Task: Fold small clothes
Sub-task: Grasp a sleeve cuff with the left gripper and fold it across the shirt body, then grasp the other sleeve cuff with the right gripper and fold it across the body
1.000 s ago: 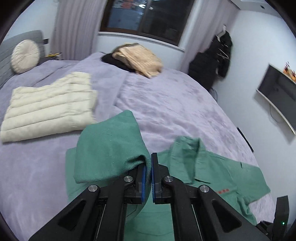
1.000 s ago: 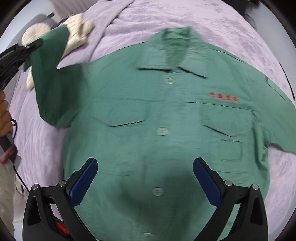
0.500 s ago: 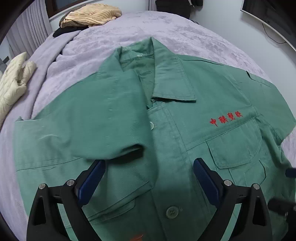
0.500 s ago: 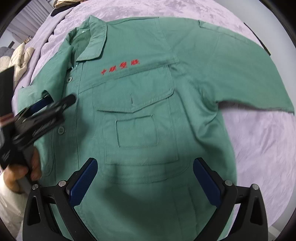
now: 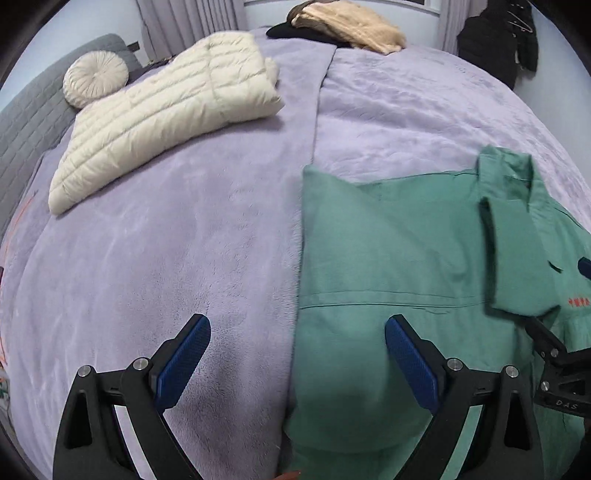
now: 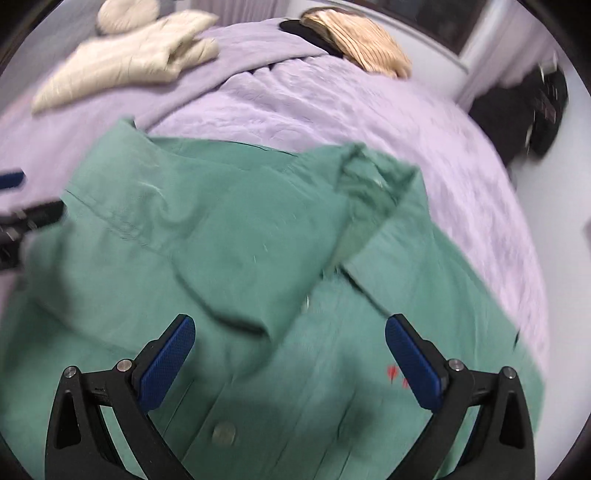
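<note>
Left wrist view, far left: grey headboard (image 5: pixel 22 125) with round cream cushion (image 5: pixel 95 78) against it. Folded cream puffer jacket (image 5: pixel 166 110) lying flat on lilac bedspread (image 5: pixel 184 240), well apart from the shirt. At far edge of bed, tan knit garment (image 5: pixel 347 26) piled on something black. Dark coats (image 5: pixel 495 40) hanging at upper right.

Left gripper (image 5: pixel 297 363) low over the bed, jaws wide apart, nothing between them; left blue pad over bare bedspread, right blue pad over the left edge of green shirt (image 5: pixel 406 258). Shirt spread on the right half of the bed, left sleeve folded inward across the front, collar (image 5: pixel 509 184) toward the far side, red embroidery partly visible at right edge. Part of the other tool visible at lower right, over the shirt.

Right wrist view (motion-blurred): green shirt (image 6: pixel 221 229) filling the centre, folded-over sleeve cuff (image 6: pixel 251 317) lying on the button placket, one button (image 6: pixel 223 434) visible near the bottom. Right gripper (image 6: pixel 290 363) above the shirt front, jaws wide apart, gripping nothing. Contact with fabric not determinable.
</note>
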